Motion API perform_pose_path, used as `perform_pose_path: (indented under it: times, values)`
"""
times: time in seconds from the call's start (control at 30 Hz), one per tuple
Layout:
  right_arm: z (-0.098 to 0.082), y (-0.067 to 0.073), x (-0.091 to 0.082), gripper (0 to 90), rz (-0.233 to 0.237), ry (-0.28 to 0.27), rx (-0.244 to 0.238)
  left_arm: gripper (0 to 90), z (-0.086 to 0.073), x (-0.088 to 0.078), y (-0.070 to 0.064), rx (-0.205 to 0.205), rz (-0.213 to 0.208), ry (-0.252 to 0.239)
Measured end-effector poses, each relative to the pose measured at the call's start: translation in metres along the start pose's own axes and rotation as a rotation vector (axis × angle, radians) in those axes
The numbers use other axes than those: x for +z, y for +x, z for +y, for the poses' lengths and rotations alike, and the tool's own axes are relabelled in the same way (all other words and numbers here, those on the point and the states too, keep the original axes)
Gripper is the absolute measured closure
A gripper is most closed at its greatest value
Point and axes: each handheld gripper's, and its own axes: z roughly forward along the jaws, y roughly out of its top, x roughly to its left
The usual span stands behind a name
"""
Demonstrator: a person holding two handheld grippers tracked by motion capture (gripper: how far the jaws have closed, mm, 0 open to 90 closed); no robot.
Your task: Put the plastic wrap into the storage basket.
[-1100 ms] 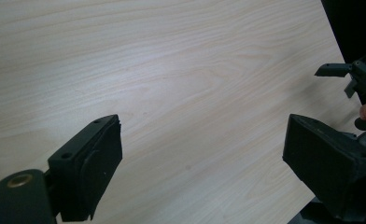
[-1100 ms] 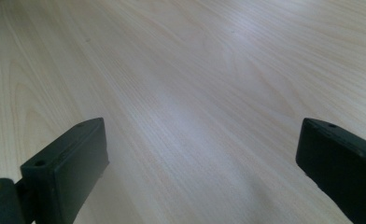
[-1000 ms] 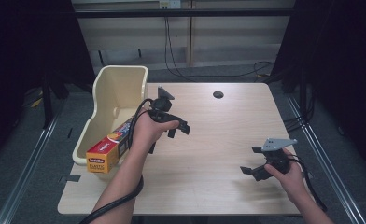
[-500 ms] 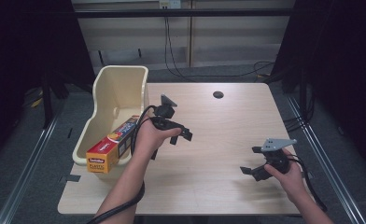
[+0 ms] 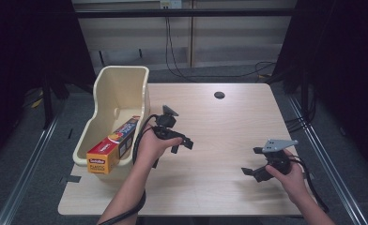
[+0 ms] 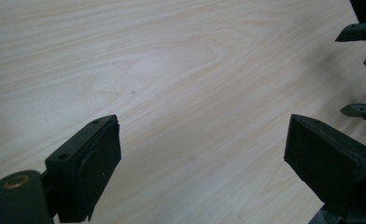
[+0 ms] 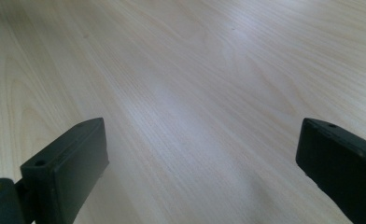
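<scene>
A: Where is the left gripper (image 5: 181, 144) sitting relative to the cream plastic bin (image 5: 108, 104)?

B: It is hovering over the pale wooden table (image 5: 210, 187), just beside the bin's right wall. Its jaws are standing wide apart with nothing between them; the left gripper view is showing bare wood grain in the gap.

A: And the long orange-and-yellow cardboard box of plastic wrap (image 5: 114, 145)?

B: It is lying tilted in the bin's near end, its yellow end poking out over the near rim. The left hand (image 5: 149, 146) is sitting just beside the box, apart from it as far as I can tell.

A: Right gripper (image 5: 256, 161)?

B: It is resting well apart from the bin, near the table's front right corner. Its jaws are also gaping, empty, pointing back toward the bin. A small dark round hole (image 5: 219, 95) is showing on the table beyond the bin's right side.
</scene>
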Motion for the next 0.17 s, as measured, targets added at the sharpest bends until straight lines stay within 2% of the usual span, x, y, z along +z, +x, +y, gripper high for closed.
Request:
perform_pose_path:
  times: [0.17]
  values:
    - [-0.0011, -0.0007, 0.0013, 1.9, -0.001, 0.005, -0.002, 10.6, -0.0066, 0.0064, 0.0013, 0.026, 0.004, -0.002]
